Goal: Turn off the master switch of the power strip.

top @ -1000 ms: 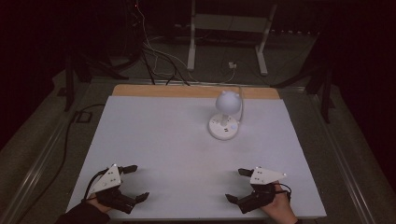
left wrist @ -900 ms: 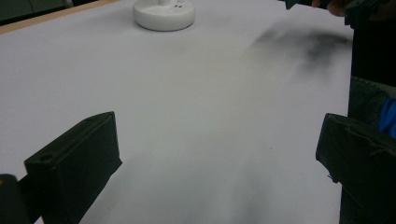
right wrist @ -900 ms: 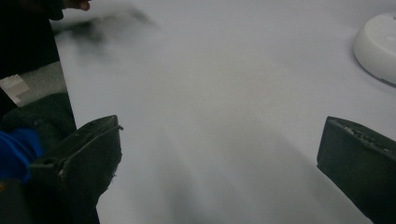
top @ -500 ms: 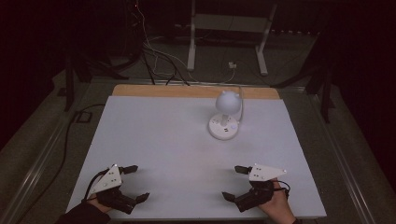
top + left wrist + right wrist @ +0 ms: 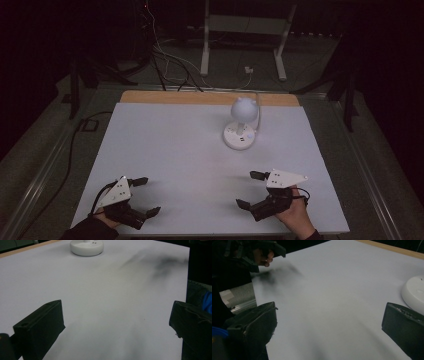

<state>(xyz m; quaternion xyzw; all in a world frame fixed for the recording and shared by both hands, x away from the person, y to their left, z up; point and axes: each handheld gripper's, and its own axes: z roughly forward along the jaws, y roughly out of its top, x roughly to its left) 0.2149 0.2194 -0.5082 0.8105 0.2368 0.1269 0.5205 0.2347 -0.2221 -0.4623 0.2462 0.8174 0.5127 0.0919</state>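
Since a second ago my right hand-held gripper (image 5: 247, 191) has crept a little forward and inward over the counter (image 5: 165, 150), while my left hand-held gripper (image 5: 146, 196) has barely shifted. Both are released, jaws spread wide with nothing between them, and both sit low over the near edge of the counter, well apart from each other. The lamp (image 5: 242, 125) stands upright ahead of my right hand-held gripper and slightly to its inner side, well apart from its tips; from my left hand-held gripper it lies far ahead and off to the right. In the left gripper view I see the lamp's round white base (image 5: 86, 246) at the far end of the white surface, between the lines of the two jaws. In the right gripper view the base (image 5: 413, 293) sits just beyond the right jaw, and my left hand-held gripper (image 5: 277, 249) shows at the upper left.
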